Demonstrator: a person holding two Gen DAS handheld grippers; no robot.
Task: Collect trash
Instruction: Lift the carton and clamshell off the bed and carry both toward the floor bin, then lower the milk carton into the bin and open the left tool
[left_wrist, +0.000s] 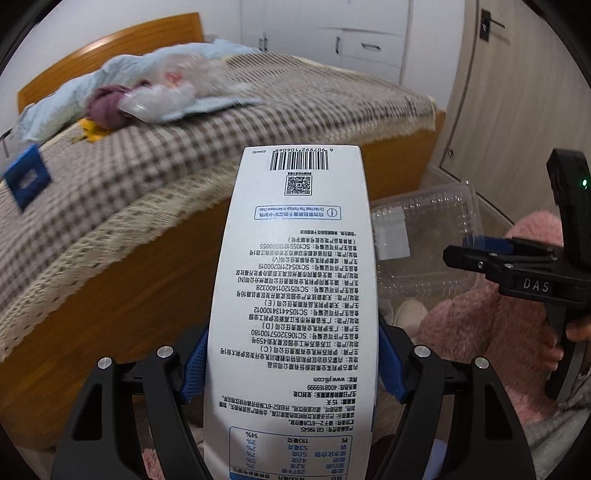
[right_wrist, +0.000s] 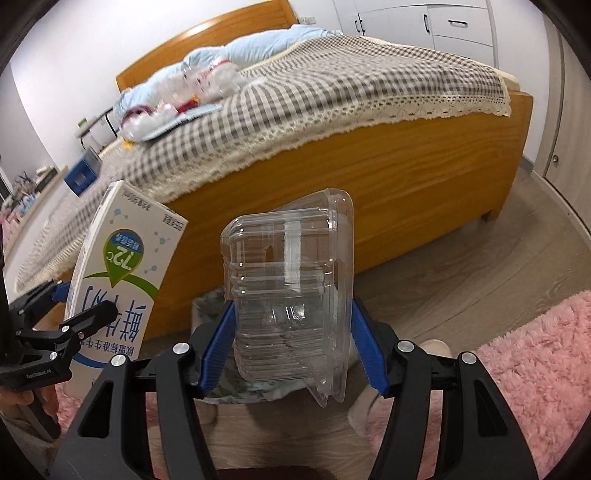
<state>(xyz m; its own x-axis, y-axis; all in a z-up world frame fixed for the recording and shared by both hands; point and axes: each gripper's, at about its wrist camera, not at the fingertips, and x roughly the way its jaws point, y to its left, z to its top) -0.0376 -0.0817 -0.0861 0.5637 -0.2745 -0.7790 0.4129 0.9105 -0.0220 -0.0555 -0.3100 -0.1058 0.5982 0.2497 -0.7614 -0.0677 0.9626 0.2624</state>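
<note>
On the wooden bed with the checked grey cover (right_wrist: 332, 96), upper left of both views, a heap of crumpled clear plastic wrappers (right_wrist: 199, 83) looks uncollected. Frame centre, the left gripper (left_wrist: 291, 369) clamps a tall white printed milk carton (left_wrist: 295, 295). The right gripper (right_wrist: 291, 332) grips a clear ribbed plastic clamshell box (right_wrist: 288, 288); neither is binned, and no bin shows.

Matt printed paper carton (left_wrist: 291, 295); clear glossy ribbed plastic clamshell (right_wrist: 291, 291); smooth varnished wood bed frame (right_wrist: 388, 206); woven checked cloth bedspread (right_wrist: 332, 88); fluffy pink rug (right_wrist: 535, 369).

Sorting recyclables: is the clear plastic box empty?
Empty, apparently: the clear plastic box in the right gripper shows nothing inside through its walls.
</note>
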